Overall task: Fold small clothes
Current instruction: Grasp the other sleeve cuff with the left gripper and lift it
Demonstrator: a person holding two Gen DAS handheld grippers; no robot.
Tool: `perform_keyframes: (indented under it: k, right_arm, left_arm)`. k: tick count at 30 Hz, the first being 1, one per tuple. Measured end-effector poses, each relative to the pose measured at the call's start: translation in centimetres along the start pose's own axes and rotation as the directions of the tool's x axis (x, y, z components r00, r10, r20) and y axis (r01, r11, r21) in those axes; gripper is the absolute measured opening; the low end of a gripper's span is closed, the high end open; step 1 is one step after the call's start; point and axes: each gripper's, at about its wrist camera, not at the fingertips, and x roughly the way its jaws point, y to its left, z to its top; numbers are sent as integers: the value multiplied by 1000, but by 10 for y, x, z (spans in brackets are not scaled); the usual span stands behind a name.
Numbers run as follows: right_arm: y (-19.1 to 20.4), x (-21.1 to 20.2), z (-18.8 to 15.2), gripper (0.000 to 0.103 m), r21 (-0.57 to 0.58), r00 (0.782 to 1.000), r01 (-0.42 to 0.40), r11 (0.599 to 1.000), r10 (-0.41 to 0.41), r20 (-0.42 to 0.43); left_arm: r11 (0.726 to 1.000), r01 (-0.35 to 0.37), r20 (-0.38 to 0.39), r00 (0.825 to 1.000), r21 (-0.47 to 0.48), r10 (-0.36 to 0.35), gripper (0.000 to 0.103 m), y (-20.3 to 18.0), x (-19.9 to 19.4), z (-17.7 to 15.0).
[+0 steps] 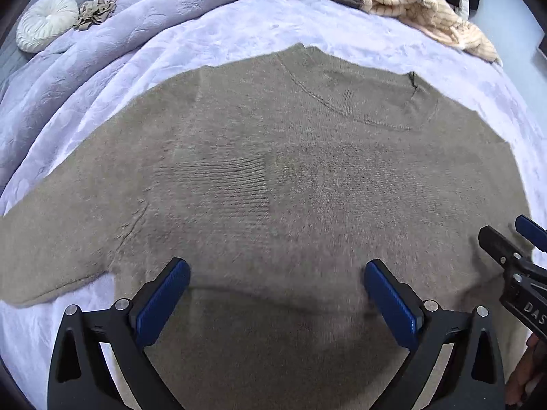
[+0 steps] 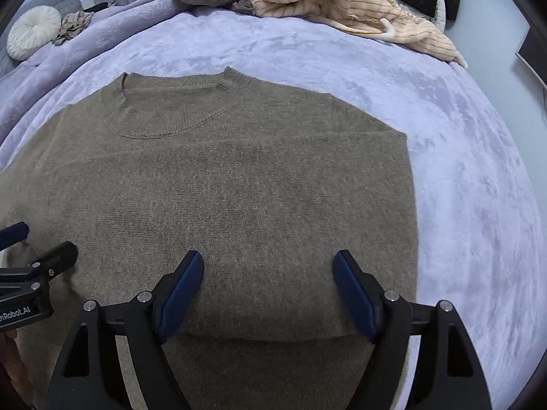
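A lavender blanket covered the bed, with a pile of clothes heaped at its far edge and a round white cushion near the far left corner. A taupe sweater lay flat across the middle of the bed, collar toward the far edge. The left tongs and the right tongs hung wide apart over its near hem, gripping nothing.
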Motion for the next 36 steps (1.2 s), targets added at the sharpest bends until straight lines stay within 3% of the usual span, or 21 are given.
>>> perform_keyframes:
  k: [4, 7, 12, 15, 18, 21, 23, 24, 26, 29, 31, 34, 36]
  right_arm:
    - [11, -36, -8, 82, -12, 996, -38, 999, 38, 79]
    - [32, -35, -9, 82, -27, 993, -76, 997, 79, 86]
    - [74, 3, -13, 82, -33, 996, -89, 995, 89, -19]
    - [97, 3, -21, 83, -92, 1000, 8, 996, -8, -2]
    - [107, -15, -19, 83, -77, 997, -76, 994, 78, 25]
    - [123, -19, -18, 83, -98, 996, -67, 993, 72, 45]
    - [135, -4, -23, 84, -105, 991, -134, 985, 131, -35]
    - [140, 2, -27, 84, -122, 991, -123, 985, 117, -60]
    - [154, -8, -40, 84, -199, 999, -46, 979, 49, 11]
    - [160, -30, -59, 85, -244, 996, -55, 968, 69, 48]
    - [160, -50, -70, 85, -252, 989, -90, 964, 116, 93]
    - [166, -69, -82, 85, -296, 984, -73, 953, 117, 136]
    - [174, -76, -85, 85, -328, 982, -53, 943, 109, 154]
  left_arm:
    - [999, 28, 58, 998, -31, -26, 103, 25, -35, -19]
    - [999, 21, 85, 996, -43, -18, 103, 37, -47, -28]
    - [998, 7, 117, 993, -66, 1, 103, 58, -56, -35]
    - [996, 7, 129, 992, -88, 5, 103, 74, -63, -42]
    - [993, 14, 136, 991, -118, 3, 103, 90, -67, -50]
    - [985, 16, 135, 991, -173, 8, 103, 115, -69, -63]
    - [975, 12, 123, 992, -221, 16, 103, 135, -68, -73]
    - [968, 16, 120, 993, -251, 15, 103, 151, -67, -79]
    - [947, 10, 115, 993, -320, 29, 103, 183, -67, -93]
    - [892, -1, 114, 992, -452, 59, 103, 245, -67, -115]
    - [826, 17, 115, 992, -563, 58, 103, 295, -62, -128]
    - [717, 68, 129, 991, -694, 32, 103, 360, -45, -138]
    - [646, 181, 204, 978, -741, -40, 102, 394, -33, -138]
